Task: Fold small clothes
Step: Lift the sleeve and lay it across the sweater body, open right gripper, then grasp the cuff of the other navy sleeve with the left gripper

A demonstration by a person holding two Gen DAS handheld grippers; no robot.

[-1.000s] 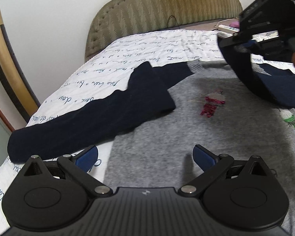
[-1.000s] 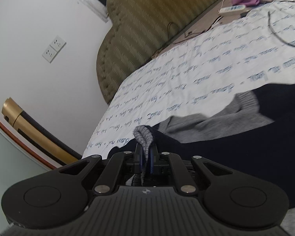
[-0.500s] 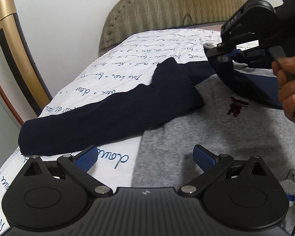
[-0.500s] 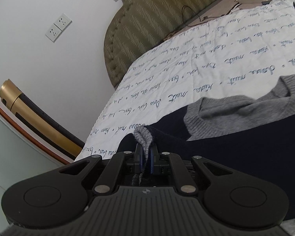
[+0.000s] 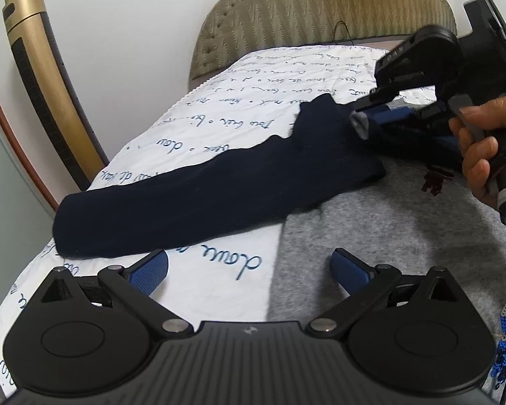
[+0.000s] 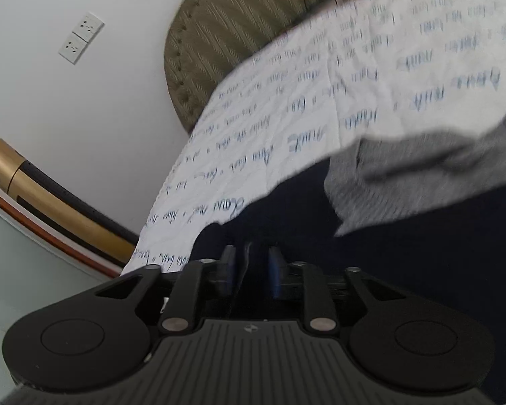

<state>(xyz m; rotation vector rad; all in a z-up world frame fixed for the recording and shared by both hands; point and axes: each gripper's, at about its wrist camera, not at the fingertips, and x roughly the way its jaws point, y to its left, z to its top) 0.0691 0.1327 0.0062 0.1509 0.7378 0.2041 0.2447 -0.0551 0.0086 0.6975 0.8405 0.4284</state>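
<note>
Over to the left of both tools a tall gold and black column (image 5: 47, 84) leans against the white wall, and a pair of white wall sockets (image 6: 81, 37) shows above it in the right wrist view. The left gripper (image 5: 249, 270) hovers with its blue-padded jaws spread wide and nothing between them, its left pad over the white quilted bedspread with blue cursive script (image 5: 219, 111) and its right pad over the grey knitted sweater with navy sleeves (image 5: 371, 222). The handwriting on the spread is upside down from here and I cannot read it with confidence. Just ahead of that tool the sweater's dark navy sleeve (image 5: 202, 199) lies flat, its long axis running from the near left, where its closed end points toward the bed's edge, up to the far right where it joins the body. A small dark red motif (image 5: 433, 182) sits on the grey front. Farther right, a person's hand (image 5: 485, 148) grips the right gripper (image 6: 249, 268), whose jaws are opening, the gap still narrow; a grey ribbed cuff end (image 5: 360, 123) shows at their tips, dark fabric between them. Beyond stands the olive padded headboard (image 5: 320, 13).
</note>
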